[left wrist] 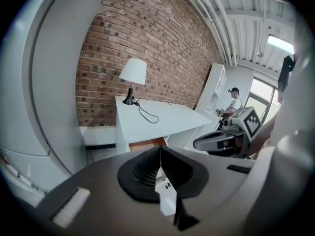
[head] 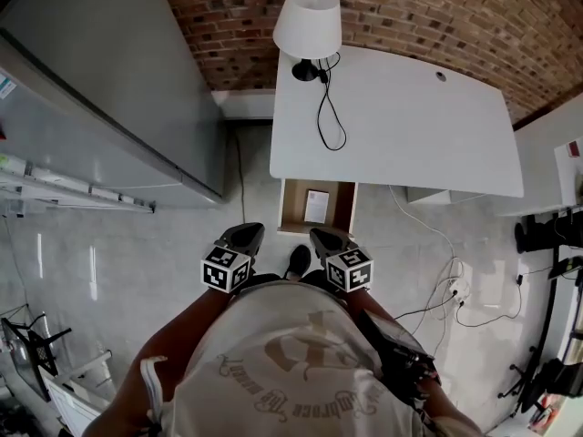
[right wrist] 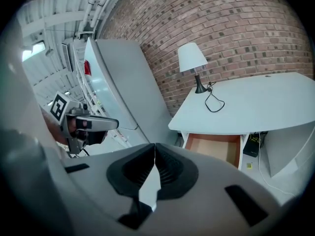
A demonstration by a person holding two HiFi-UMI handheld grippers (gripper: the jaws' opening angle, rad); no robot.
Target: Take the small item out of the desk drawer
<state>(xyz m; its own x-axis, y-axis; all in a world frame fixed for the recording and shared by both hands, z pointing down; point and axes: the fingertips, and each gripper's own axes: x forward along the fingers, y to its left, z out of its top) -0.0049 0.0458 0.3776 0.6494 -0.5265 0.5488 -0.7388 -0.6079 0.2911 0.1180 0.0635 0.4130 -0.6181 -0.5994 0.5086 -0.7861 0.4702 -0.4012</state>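
The white desk [head: 410, 126] has its wooden drawer [head: 291, 209] pulled open below the front edge. A small white flat item [head: 317, 205] lies inside it. My left gripper [head: 248, 231] and right gripper [head: 321, 236] are held side by side close to my body, just short of the drawer front, both shut with nothing in them. In the left gripper view the jaws of the left gripper [left wrist: 160, 149] meet, with the drawer [left wrist: 147, 143] beyond them. The right gripper [right wrist: 155, 146] also has its jaws together, and the drawer [right wrist: 216, 147] shows to their right, the item hidden.
A white lamp [head: 308, 24] with a black cord [head: 328, 116] stands at the desk's back left. A tall grey cabinet [head: 118, 80] stands left of the desk. Cables and a power strip [head: 458, 289] lie on the floor to the right. A brick wall [head: 437, 16] backs the desk.
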